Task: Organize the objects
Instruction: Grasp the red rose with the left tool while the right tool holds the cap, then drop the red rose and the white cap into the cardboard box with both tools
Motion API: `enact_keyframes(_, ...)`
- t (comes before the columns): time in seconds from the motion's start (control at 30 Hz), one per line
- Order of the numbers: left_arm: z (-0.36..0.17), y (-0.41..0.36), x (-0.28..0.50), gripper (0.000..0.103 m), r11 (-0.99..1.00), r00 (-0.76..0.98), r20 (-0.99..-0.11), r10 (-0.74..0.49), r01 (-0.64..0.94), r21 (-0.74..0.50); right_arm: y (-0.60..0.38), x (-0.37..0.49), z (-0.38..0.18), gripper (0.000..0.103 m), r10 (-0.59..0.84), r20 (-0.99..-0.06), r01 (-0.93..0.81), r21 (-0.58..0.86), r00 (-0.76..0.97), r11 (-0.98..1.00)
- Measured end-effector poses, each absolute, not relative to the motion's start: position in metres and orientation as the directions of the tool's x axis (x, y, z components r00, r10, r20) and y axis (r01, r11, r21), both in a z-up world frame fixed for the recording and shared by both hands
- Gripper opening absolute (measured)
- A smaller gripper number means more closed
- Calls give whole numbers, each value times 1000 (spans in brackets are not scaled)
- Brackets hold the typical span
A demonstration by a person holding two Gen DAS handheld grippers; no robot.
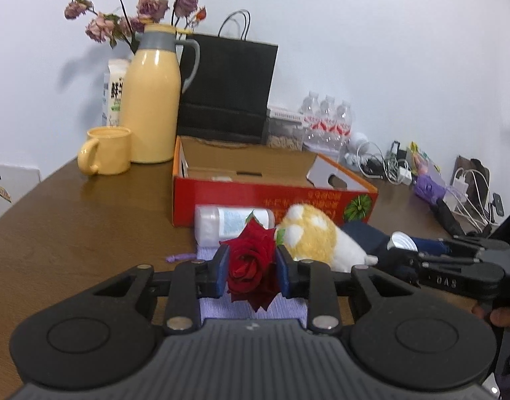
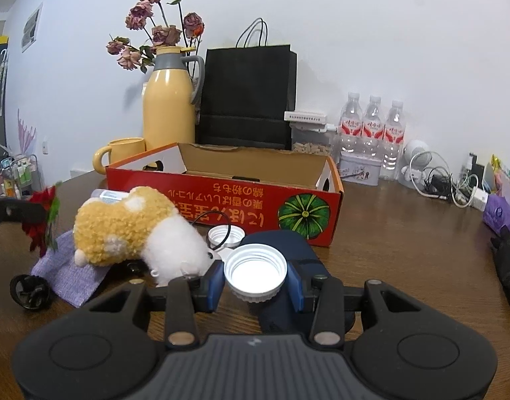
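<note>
Left hand-held gripper (image 1: 251, 273) clamping a rose (image 1: 251, 263), right hand-held gripper (image 2: 255, 281) gripping a cap (image 2: 255, 271), both hovering over the table (image 2: 405, 250) before the box (image 2: 221, 206).

Red box (image 2: 221, 196) open-topped; plush toy (image 2: 135, 230), white bottle (image 1: 233, 221) crowd its near wall; thermos (image 2: 168, 106), black bag (image 2: 248, 96) behind.

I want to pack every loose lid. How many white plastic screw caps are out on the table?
2: one white plastic screw cap gripped by the right gripper; another on the table behind it. Others may be hidden.
</note>
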State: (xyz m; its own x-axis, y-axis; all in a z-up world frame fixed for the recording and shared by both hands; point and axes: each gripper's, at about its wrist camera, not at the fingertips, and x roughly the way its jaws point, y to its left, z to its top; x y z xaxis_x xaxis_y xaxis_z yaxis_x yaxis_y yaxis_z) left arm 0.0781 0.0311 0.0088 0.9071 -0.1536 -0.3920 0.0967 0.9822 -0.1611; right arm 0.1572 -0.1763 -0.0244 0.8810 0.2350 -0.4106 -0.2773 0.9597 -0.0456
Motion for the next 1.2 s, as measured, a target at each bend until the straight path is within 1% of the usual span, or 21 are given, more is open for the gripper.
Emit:
enact_keyframes(0.2,27,30,94,29,987,933,-336,-126,85,-135,-173,164,-16,39,263,-376,-292,-19,888,956)
enact_keyframes(0.37,44,27,127,29,986,948,-297,-112,69,-150,-163,185,9,39,281,-314,-298,-8,907,954)
enact_keyframes(0.47,52,25,151,29,986,952,-286,-106,63,-156,-150,204,25,39,277,-272,-294,-23,921,955)
enact_keyframes(0.57,59,24,178,30,985,953,-289,-90,41,-170,-138,229,37,39,269,-255,-283,-20,929,959)
enact_keyframes(0.73,65,21,221,30,983,953,-295,-63,9,-182,-122,272,48,39,226,-250,-239,-23,941,971)
enact_keyframes(0.87,60,16,249,30,986,950,-311,-29,-23,-164,-117,301,45,39,199,-259,-207,-4,945,978)
enact_keyframes(1.0,49,14,273,30,986,942,-337,14,-69,-151,-116,319,31,39,178,-286,-184,6,942,983)
enact_keyframes(1.1,38,14,283,30,988,929,-368,30,-83,-130,-120,326,21,39,171,-322,-180,2,931,984)
enact_keyframes(1.2,31,13,285,30,991,926,-377,9,-60,-123,-125,330,15,39,162,-342,-168,13,925,986)
